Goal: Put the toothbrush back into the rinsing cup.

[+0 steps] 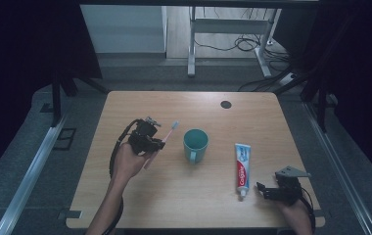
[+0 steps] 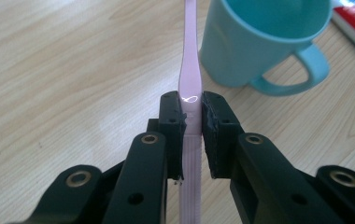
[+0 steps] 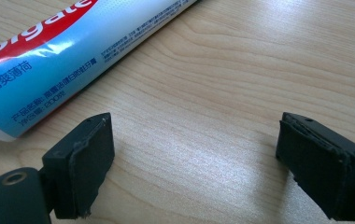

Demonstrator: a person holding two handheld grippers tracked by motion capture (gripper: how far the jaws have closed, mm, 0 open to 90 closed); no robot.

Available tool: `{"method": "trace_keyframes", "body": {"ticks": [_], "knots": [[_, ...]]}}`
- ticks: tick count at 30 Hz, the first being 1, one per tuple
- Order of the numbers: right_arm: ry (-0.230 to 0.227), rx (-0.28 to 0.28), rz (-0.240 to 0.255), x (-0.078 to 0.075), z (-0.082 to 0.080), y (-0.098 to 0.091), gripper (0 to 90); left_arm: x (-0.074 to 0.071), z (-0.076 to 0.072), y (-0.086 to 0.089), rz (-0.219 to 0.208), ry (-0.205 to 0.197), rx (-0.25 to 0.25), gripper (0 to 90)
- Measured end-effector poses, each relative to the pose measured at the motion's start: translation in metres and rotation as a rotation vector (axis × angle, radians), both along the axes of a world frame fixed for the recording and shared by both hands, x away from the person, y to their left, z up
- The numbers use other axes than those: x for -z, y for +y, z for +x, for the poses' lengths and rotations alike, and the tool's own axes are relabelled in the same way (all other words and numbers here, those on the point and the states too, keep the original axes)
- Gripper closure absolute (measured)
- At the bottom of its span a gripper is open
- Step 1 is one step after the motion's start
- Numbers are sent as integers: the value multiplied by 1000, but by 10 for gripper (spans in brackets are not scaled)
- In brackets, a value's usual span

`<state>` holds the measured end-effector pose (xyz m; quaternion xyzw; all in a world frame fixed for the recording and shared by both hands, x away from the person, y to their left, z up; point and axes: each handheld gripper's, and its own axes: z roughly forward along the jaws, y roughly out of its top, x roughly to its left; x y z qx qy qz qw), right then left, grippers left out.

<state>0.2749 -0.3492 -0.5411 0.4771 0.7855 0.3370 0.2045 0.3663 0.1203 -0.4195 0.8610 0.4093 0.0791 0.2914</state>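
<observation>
A pink toothbrush [image 1: 167, 134] is pinched between the black jaws of my left gripper [image 1: 157, 144], lifted above the wooden table [image 1: 140, 196] left of a teal mug [image 1: 195, 145]. In the left gripper view the pink handle [image 2: 190, 79] runs up between the pads, with the left gripper [image 2: 192, 122] shut on it and the mug [image 2: 255, 42] just ahead to the right. A red, white and blue toothpaste tube [image 1: 242, 169] lies right of the mug. My right gripper [image 1: 264, 190] rests open by the tube's cap end; in its own view the right gripper [image 3: 194, 140] holds nothing, beside the tube [image 3: 59, 51].
A small dark round hole [image 1: 225, 104] marks the table's far side. Metal table legs and cables [image 1: 245, 44] stand on the floor beyond the far edge. Bare wood lies between mug and front edge.
</observation>
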Motion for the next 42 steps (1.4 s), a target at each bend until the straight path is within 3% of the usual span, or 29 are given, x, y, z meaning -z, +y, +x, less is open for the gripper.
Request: {"method": "trace_keyframes", "body": {"ticks": [22, 42], "knots": [[-2, -2, -1, 0, 0, 0, 111, -23, 3, -15, -110, -126, 21, 789], [-3, -2, -1, 0, 0, 0, 111, -38, 12, -36, -171, -219, 39, 789]]}}
